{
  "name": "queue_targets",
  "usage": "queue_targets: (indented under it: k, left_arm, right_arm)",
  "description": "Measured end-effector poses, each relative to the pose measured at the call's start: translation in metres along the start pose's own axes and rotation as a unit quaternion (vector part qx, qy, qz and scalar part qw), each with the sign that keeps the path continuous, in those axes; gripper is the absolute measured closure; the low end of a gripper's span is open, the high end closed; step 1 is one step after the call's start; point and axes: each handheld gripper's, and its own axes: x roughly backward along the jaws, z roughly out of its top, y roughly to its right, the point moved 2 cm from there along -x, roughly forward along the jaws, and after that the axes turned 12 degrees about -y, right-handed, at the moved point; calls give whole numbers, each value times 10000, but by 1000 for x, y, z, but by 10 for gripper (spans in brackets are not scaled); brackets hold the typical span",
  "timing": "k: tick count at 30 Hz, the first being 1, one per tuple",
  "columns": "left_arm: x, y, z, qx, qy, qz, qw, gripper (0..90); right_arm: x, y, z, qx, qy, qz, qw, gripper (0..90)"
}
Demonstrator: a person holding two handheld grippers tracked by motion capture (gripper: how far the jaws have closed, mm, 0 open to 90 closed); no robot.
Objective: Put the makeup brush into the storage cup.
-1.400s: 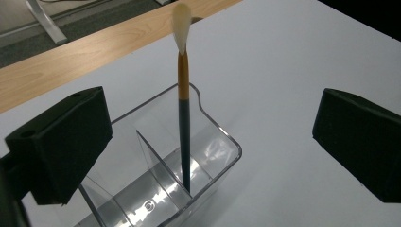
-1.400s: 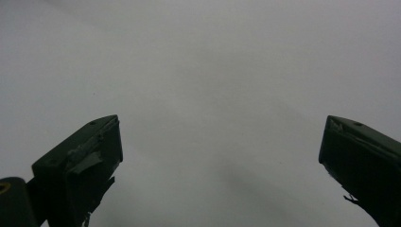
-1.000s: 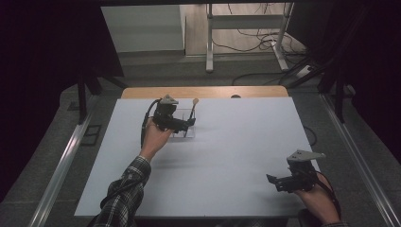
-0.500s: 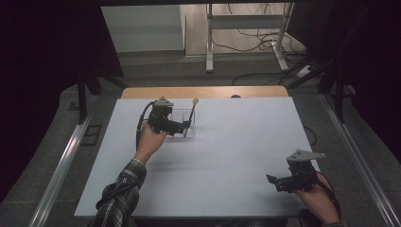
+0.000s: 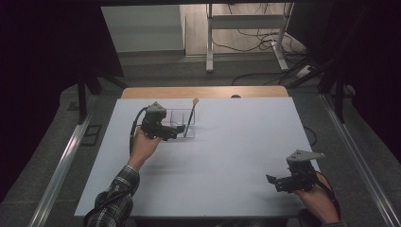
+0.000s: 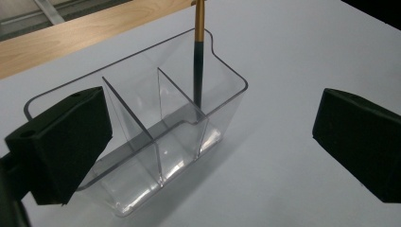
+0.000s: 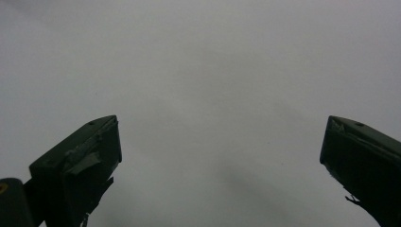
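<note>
Fingers, left gripper [image 6: 208, 137]: mine, spread wide, pinching nothing; one black pad [image 6: 61, 142] stands just beside the near end of the organiser, the other well clear over bare table. I judge they are parted so as to straddle the tray's width before closing on it.

Item: clear plastic organiser [image 6: 142, 127], three compartments split by two upright dividers, standing on the white table [image 5: 227, 156] toward its far left, near the wooden strip [image 5: 203, 92] along the far edge.

Contents: one brush [image 6: 198, 61], gold upper handle, dark lower part, leaning in the end compartment farthest from my left pad; its tip rests at the floor, so it tilts against the wall.

Fingers, right gripper [image 5: 283, 182]: spread too, holding nothing, parked at the near right corner, well apart from the organiser, apparently idle.
</note>
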Motion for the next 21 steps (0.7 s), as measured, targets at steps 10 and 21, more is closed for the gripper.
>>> queue_targets:
  k: [10, 21]
  left_arm:
    - [1, 7, -5, -25, 44, -67, 10000, 0]
    - [2, 13, -12, -76, -16, -70, 9999, 0]
  right_arm:
    - [0, 0, 0, 10, 13, 14, 10000, 0]
    - [1, 0, 0, 17, 26, 28, 10000, 0]
